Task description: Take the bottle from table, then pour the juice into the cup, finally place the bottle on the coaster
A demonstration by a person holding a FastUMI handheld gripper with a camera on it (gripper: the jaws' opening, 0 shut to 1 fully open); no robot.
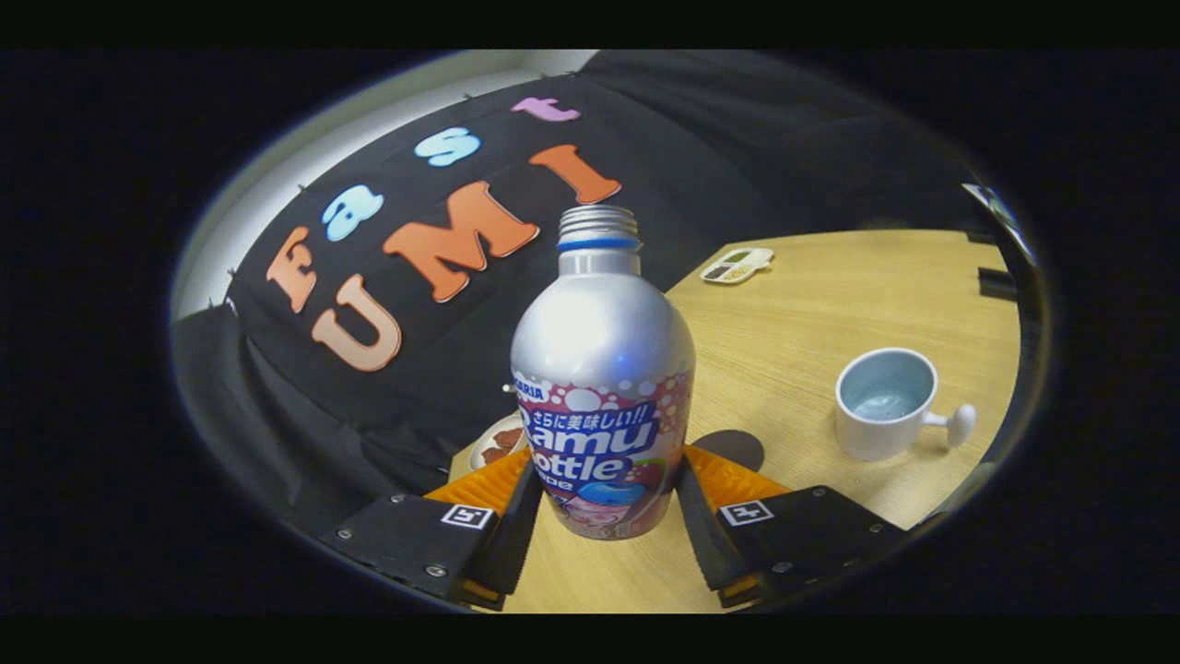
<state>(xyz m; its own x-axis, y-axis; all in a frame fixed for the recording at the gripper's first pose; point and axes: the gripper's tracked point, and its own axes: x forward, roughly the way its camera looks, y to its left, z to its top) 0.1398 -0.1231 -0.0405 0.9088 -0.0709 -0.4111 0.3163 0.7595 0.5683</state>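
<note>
**newbie:** Fingers of the gripper (604, 503) are pinching the bottle (601, 387) low on its label, one per side. Cap's off. What now?

**mod:** Cup (885, 402) sits to the bottle's right on the table (830, 295). I'd swing over slowly, tip gently, neck above the rim. A low grip might let it wobble.
</note>
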